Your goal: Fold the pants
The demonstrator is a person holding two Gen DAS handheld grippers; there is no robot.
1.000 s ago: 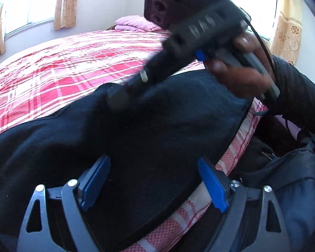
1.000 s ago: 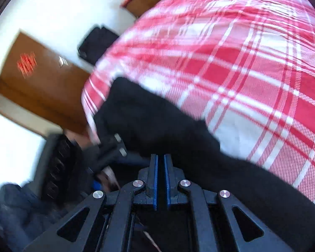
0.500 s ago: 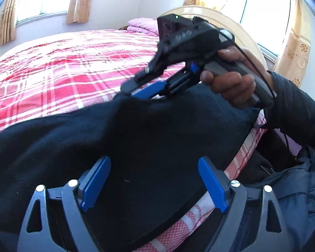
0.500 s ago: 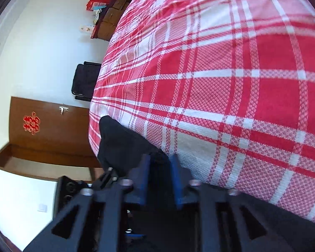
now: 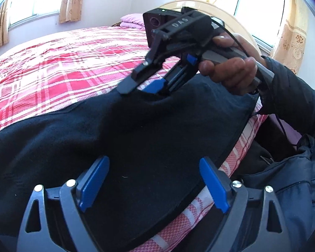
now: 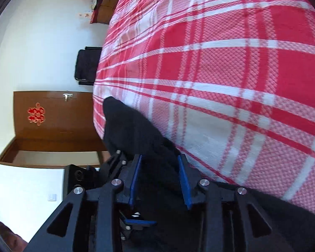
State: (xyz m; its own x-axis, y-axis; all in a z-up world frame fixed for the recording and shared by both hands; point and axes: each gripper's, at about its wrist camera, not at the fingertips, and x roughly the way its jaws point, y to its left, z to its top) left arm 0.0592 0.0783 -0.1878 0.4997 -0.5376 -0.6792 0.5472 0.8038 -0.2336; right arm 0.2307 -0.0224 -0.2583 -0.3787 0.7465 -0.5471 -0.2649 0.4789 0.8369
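Note:
Black pants (image 5: 119, 138) lie on a bed with a red and white checked cover (image 5: 52, 67), along its near edge. My left gripper (image 5: 153, 184) is open and hovers just above the pants, nothing between its blue pads. My right gripper (image 5: 145, 86) shows in the left wrist view at the far edge of the pants, tilted on its side, jaws open. In the right wrist view, my right gripper (image 6: 159, 180) is open with a fold of the pants (image 6: 132, 130) lying between its pads.
A pink pillow (image 5: 132, 21) lies at the head of the bed near a round headboard. Windows with curtains are behind. A brown door (image 6: 52, 126) and a black chair (image 6: 86, 65) stand beyond the bed's edge. The person's dark jacket (image 5: 283, 184) is at the right.
My right gripper was shut, then opened and rolled onto its side at the pants' far edge. My left gripper stayed open above the pants and shifted slightly.

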